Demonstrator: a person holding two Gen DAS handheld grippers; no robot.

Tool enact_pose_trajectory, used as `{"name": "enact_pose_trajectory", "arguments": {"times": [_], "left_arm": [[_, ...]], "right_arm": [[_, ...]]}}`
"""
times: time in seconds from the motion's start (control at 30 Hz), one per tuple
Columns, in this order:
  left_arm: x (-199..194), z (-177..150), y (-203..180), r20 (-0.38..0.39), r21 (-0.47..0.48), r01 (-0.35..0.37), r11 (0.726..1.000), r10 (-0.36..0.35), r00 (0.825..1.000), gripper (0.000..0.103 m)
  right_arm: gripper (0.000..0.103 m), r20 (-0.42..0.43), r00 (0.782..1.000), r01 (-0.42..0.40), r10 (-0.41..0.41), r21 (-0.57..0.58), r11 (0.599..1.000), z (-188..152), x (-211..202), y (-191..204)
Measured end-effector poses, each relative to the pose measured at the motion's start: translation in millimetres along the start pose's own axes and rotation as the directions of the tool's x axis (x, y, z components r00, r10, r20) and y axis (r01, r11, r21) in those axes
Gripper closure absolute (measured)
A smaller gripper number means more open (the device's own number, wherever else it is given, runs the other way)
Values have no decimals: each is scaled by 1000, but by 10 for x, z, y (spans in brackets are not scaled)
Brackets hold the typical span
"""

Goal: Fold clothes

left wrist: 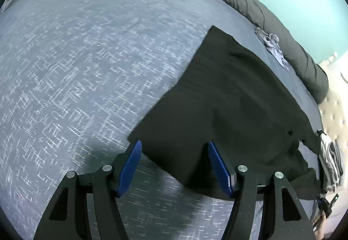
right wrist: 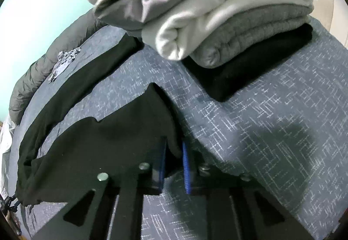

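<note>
1. Black garment (left wrist: 228,109) spread on patterned blue-grey bed cover (left wrist: 87,66), just beside folded stack (right wrist: 206,11).
2. Right gripper (right wrist: 174,153) nearly shut, pinching a lifted edge of that cloth; thin bite, could slip free under a tug.
3. Left gripper (left wrist: 174,153) wide apart, hovering over the near corner, gripping nothing; lifting now risks a lopsided, dragging fold.
4. Sweeping towards the stack could topple it.
</note>
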State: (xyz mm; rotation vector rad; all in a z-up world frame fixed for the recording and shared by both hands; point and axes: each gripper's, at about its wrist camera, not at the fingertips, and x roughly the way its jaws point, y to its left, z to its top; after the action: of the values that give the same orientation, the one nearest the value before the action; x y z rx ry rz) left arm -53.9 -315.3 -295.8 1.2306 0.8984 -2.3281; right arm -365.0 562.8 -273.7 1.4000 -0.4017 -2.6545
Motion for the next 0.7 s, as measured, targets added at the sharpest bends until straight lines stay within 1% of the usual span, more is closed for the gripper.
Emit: {"name": "enact_pose_trajectory", "arguments": {"times": [0.07,0.17,0.27,0.37,0.4,0.43,0.47,0.5,0.6,0.7], "left_arm": [[-21,-3,47,10,-25,-6,1000,7,1000,36],[1,-29,107,-1,-59,36,998,-36,999,36],[41,-31,106,-8,-56,52,997,-52,999,36],[64,8,61,-18,-37,57,998,-58,998,52],[59,23,37,-20,-24,60,998,-61,998,64],[49,42,8,-23,-8,63,998,-63,998,69],[23,68,-22,-24,8,61,998,-61,998,78],[-10,89,-42,-23,19,62,998,-62,998,84],[-198,172,-86,-4,30,80,996,-80,997,88],[-403,263,-108,9,41,95,995,-96,995,90]], "right_arm": [[94,7,1000,-1,1,-7,1000,10,-48,16],[94,9,1000,-1,1,-20,1000,37,-87,38],[95,10,1000,-1,2,-19,1000,71,-122,61],[96,17,1000,-6,7,-28,1000,120,-165,123],[96,19,1000,-7,8,-33,999,140,-189,141],[96,20,1000,-7,8,-39,999,160,-216,159],[96,23,1000,-9,10,-42,999,182,-249,165],[97,26,1000,-11,12,-44,999,206,-285,166],[97,39,999,-9,11,-49,999,303,-434,148],[97,56,998,4,-2,-50,999,412,-619,79]]}}
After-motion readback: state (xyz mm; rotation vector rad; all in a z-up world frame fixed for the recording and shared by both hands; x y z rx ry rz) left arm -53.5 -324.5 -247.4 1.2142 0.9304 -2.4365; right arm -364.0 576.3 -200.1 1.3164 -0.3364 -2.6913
